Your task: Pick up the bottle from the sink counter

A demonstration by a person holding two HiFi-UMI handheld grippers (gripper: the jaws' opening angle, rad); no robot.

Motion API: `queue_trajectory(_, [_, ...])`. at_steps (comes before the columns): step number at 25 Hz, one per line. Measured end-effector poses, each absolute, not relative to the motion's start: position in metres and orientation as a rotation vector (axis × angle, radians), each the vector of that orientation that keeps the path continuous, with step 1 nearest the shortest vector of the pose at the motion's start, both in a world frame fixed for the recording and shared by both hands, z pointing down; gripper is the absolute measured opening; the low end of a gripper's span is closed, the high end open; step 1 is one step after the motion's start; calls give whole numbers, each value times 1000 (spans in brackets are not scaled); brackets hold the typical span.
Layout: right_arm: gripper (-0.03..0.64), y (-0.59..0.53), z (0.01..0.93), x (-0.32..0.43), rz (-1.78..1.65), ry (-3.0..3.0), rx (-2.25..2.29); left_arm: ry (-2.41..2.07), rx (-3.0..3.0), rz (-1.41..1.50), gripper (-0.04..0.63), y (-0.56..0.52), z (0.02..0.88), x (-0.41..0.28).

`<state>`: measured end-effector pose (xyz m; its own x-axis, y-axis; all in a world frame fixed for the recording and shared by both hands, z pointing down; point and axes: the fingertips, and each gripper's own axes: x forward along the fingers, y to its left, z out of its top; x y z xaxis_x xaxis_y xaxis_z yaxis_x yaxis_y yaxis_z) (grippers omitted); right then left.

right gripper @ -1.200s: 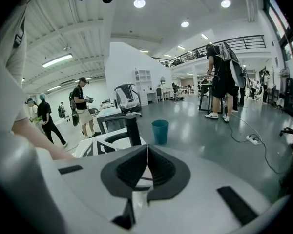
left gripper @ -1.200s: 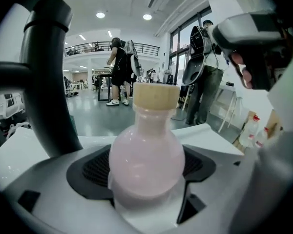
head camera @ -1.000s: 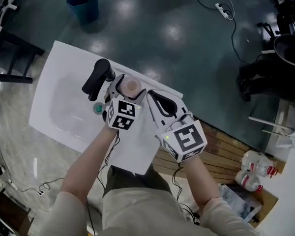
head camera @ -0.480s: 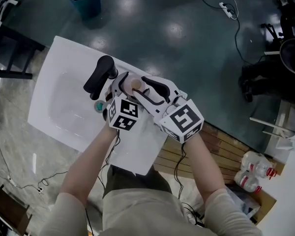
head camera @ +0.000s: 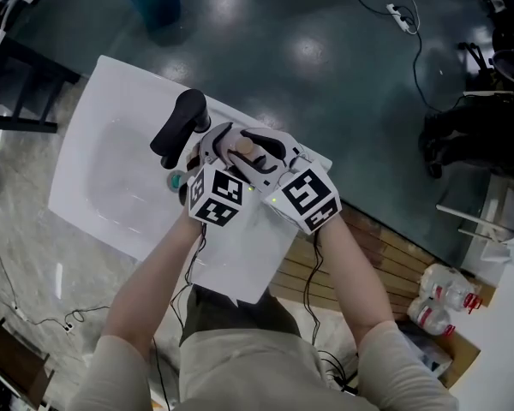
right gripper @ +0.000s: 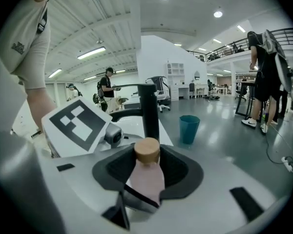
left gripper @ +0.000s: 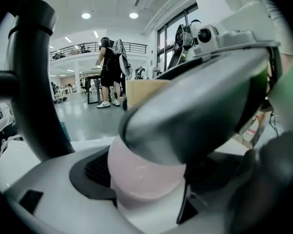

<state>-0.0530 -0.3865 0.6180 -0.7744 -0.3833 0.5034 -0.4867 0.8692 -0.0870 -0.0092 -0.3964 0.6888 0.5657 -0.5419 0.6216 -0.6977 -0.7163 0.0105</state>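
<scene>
Bottle point(head camera: 242, 149) is at 4 o'clock from the black faucet point(head camera: 178, 127), over the back of the sink counter point(head camera: 236, 259). I can't tell whether its foot is on the counter. Both my claws are around it.

My left gripper point(left gripper: 146, 174) is pinching the pink body low down, with the pad snug against it. My right gripper point(right gripper: 147, 167) comes in from 5 o'clock in the head view with its jaws spread wide. They have just been closing a touch. The bottle stands between them with its tan cap point(right gripper: 147, 151) at 12 o'clock, and I see daylight beside each pad, so there's no squeeze yet.

Doing this well, as I judge it:
- Seat the body in the middle of the pad notch, under the cap, not on it.
- The right jaw rides just over my left claw's, so I take the bottle higher and keep the two claws off each other.
- Close evenly and gently, since the smooth round body may twist or slip out.
- Hold it upright and lift straight, away from the faucet at 10 o'clock.
</scene>
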Motion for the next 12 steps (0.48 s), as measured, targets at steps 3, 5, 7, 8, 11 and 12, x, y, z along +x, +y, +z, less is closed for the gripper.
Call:
queue_trajectory(3, [124, -383, 624, -53, 265, -2565, 615, -996, 2563, 890, 390, -393, 689, -9])
queue_trajectory(5, [121, -381, 622, -52, 250, -2571, 609, -973, 2570, 897, 390, -391, 689, -7])
queue_trajectory(7, [120, -376, 616, -54, 263, -2589, 591, -957, 2571, 890, 390, -387, 684, -6])
queue_trajectory(8, [120, -374, 610, -54, 267, -2607, 584, -955, 2573, 879, 390, -384, 679, -5])
queue_trajectory(11, [120, -366, 587, -54, 235, -2652, 575, -967, 2611, 873, 390, -378, 656, -5])
queue_trajectory(12, [120, -362, 579, -54, 220, -2659, 575, -971, 2629, 879, 390, -375, 648, -5])
